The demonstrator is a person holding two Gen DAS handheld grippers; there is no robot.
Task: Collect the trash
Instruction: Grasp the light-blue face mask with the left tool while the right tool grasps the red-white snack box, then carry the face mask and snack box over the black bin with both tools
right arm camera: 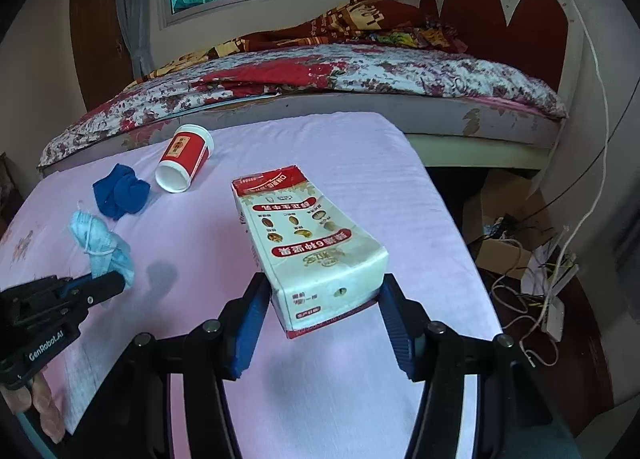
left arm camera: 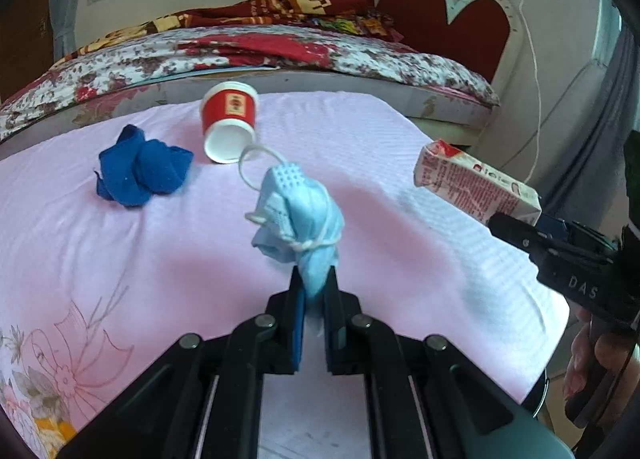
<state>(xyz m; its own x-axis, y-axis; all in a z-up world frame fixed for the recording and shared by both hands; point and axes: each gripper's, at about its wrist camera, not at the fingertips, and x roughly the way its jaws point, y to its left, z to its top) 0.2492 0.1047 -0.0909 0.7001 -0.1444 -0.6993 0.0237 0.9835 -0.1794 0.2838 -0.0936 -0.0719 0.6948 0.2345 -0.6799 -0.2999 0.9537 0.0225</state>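
Observation:
My left gripper (left arm camera: 314, 283) is shut on a crumpled light-blue face mask (left arm camera: 298, 219) and holds it above the pink-covered table (left arm camera: 120, 259). The mask also shows in the right wrist view (right arm camera: 100, 245). My right gripper (right arm camera: 324, 299) is shut on a white and red drink carton (right arm camera: 316, 243) and holds it above the table; the carton shows at the right of the left wrist view (left arm camera: 476, 183). A red paper cup (left arm camera: 229, 121) lies on its side at the far edge, also in the right wrist view (right arm camera: 184, 163). A crumpled blue cloth (left arm camera: 140, 171) lies left of the cup.
A bed with a floral quilt (right arm camera: 320, 71) stands just behind the table. To the right of the table, cables and a power strip (right arm camera: 556, 299) lie on the floor. The table's right edge (right arm camera: 460, 227) drops off beside the carton.

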